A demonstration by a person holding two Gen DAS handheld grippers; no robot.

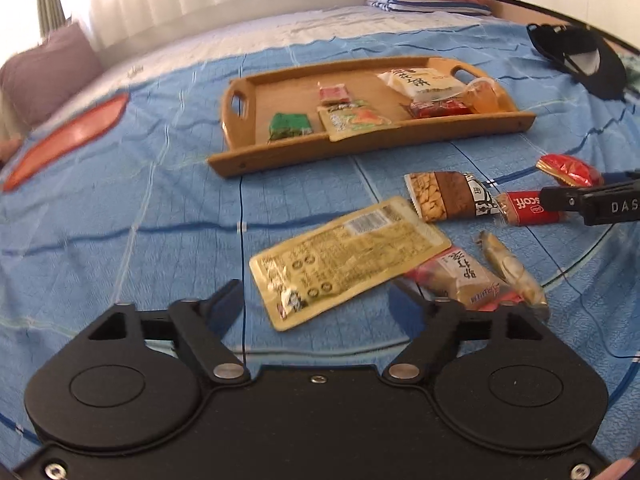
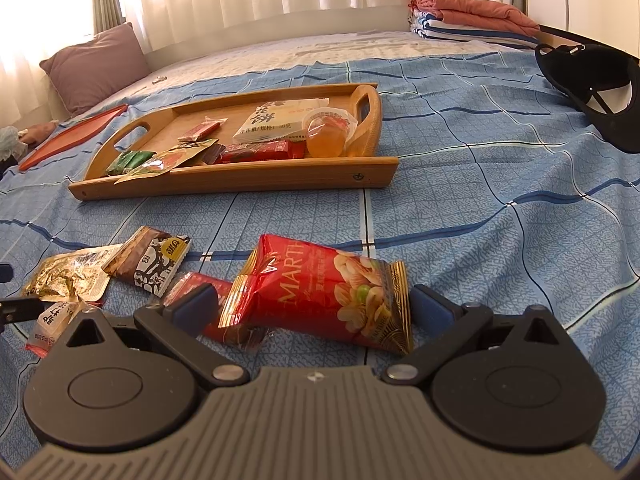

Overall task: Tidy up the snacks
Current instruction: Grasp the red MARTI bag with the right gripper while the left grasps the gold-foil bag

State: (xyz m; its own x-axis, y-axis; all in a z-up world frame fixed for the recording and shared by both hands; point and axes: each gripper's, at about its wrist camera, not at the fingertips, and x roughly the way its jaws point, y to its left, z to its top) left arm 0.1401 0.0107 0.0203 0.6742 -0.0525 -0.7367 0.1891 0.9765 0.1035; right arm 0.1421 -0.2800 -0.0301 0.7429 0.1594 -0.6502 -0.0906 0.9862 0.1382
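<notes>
My left claw [image 1: 320,300]: jaws apart, empty, above gold pouch [image 1: 348,258] on bed. Right claw [image 2: 316,308]: jaws apart, red nut pkt [image 2: 332,296] between, unclamped.

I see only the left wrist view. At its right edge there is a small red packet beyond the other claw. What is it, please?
Observer: A red nut packet, printed "MARTH", with nuts pictured.
Operator: Is it gripped?
Observer: No. The right claw is open, and the packet lies between its fingers on the bedsheet.
Operator: Is something under it?
Observer: Yes, the red biscuit packet lies partly under its left end.
</notes>
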